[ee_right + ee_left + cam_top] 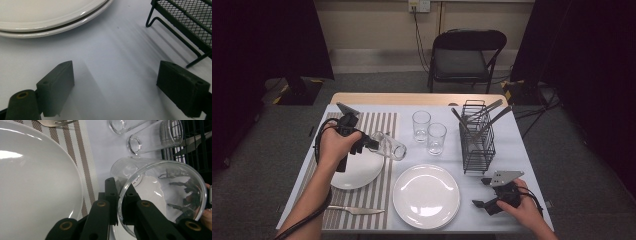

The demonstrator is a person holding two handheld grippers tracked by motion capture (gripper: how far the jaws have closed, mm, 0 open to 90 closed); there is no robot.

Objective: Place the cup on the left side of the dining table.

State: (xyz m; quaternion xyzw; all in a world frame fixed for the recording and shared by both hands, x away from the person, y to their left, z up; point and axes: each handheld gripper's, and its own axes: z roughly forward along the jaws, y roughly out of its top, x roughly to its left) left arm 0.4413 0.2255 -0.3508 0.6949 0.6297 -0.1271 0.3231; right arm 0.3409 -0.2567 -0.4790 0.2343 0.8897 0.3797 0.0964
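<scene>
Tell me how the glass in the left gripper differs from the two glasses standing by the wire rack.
The held glass lies tilted on its side in the air over the striped placemat; the two standing glasses sit upright on the table. The held glass is clamped by its rim between the left gripper's jaws; the standing glasses are untouched. All three are clear, empty tumblers.

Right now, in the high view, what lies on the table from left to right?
Left gripper → tilted glass in its jaws → upright glass → wire cutlery rack → right gripper.
</scene>
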